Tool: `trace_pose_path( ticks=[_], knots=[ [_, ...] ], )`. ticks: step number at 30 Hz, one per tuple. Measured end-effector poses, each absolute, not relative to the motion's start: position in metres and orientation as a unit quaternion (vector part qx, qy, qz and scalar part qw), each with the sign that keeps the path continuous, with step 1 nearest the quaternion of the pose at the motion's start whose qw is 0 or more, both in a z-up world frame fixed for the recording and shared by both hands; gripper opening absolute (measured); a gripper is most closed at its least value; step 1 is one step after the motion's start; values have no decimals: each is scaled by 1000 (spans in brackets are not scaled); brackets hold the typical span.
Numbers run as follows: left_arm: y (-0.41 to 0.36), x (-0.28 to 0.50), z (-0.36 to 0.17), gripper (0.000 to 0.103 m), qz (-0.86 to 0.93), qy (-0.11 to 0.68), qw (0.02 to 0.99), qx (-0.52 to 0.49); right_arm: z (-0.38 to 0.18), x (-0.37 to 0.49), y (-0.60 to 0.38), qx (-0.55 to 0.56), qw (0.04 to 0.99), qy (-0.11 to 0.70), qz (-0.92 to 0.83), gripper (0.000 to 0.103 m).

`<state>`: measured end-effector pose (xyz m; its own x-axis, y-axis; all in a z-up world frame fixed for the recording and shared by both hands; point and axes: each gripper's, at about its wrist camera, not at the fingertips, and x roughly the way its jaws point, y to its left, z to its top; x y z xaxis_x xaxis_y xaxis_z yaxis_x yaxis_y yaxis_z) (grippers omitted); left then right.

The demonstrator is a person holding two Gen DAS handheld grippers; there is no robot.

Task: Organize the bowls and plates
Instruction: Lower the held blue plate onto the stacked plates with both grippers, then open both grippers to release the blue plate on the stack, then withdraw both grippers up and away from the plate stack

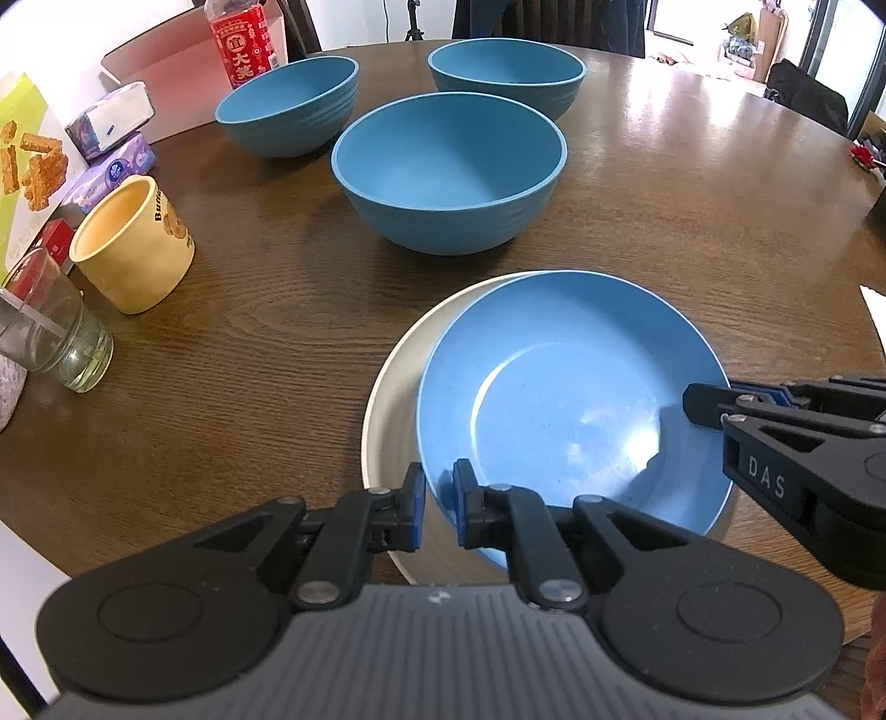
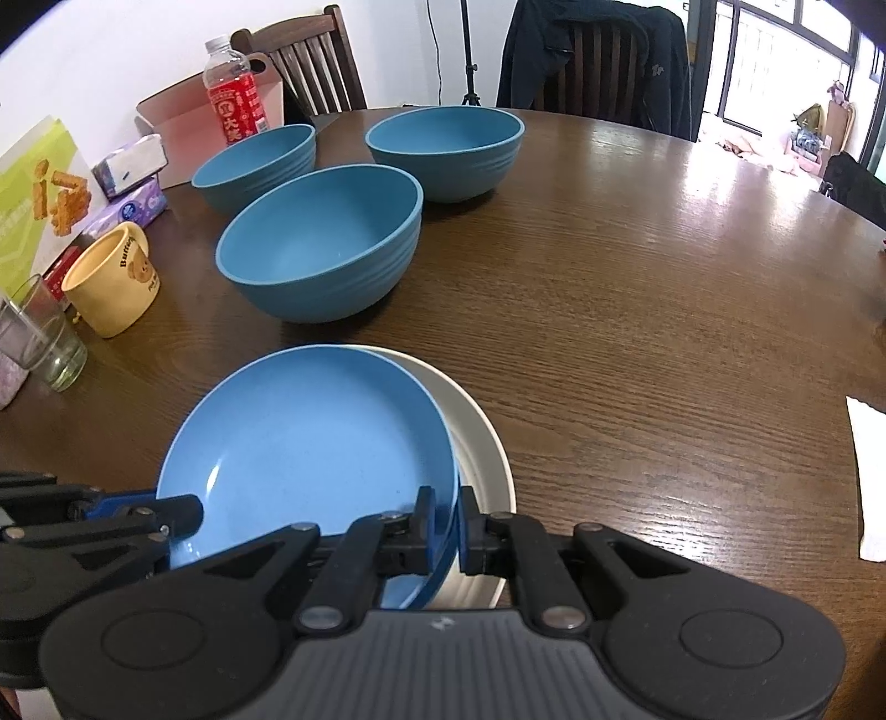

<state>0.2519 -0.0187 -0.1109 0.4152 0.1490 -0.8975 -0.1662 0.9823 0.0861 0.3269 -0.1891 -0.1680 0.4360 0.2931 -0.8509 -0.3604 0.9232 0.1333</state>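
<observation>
Clearance around the plates and bowls

Three blue bowls stand beyond the stacked plates: the nearest bowl (image 1: pixel 448 171) just behind the blue plate (image 1: pixel 570 410), the left bowl (image 1: pixel 288 105) and the far bowl (image 1: pixel 506 69) close behind it, with narrow gaps between them. The left edge of the surface (image 2: pixel 637 288) is blocked by a yellow cup (image 1: pixel 133 243), a glass (image 1: pixel 55 332), tissue packs (image 1: pixel 113 160), a snack box (image 1: pixel 27 160) and a bottle (image 1: pixel 241 39). To the right of the plates and bowls the surface is open out to a white paper (image 2: pixel 872 482) at the edge.
</observation>
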Motion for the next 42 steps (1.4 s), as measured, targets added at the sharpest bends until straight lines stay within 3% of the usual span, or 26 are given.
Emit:
trace_pose_path(
  ticks=[11,13,14,20,28,31,42],
  knots=[
    [-15,254,-115,12,93,543,834,-16,-168,329,-195,-15,845,495,199,11],
    [-13,253,-113,21,91,541,836,-24,-165,329,-196,-15,847,493,199,12],
    [-11,253,-111,32,92,539,837,-27,-164,329,-197,-13,847,493,198,13],
    [-5,249,-92,72,98,518,849,-32,-152,329,-207,4,852,484,197,36],
    [11,234,-66,102,95,497,861,-52,-135,321,-226,28,861,471,190,93],
    [15,230,-63,103,88,496,862,-57,-133,319,-233,33,860,477,179,103],
    [17,205,-44,103,95,485,867,-71,-119,299,-251,49,861,480,162,103]
  ],
)
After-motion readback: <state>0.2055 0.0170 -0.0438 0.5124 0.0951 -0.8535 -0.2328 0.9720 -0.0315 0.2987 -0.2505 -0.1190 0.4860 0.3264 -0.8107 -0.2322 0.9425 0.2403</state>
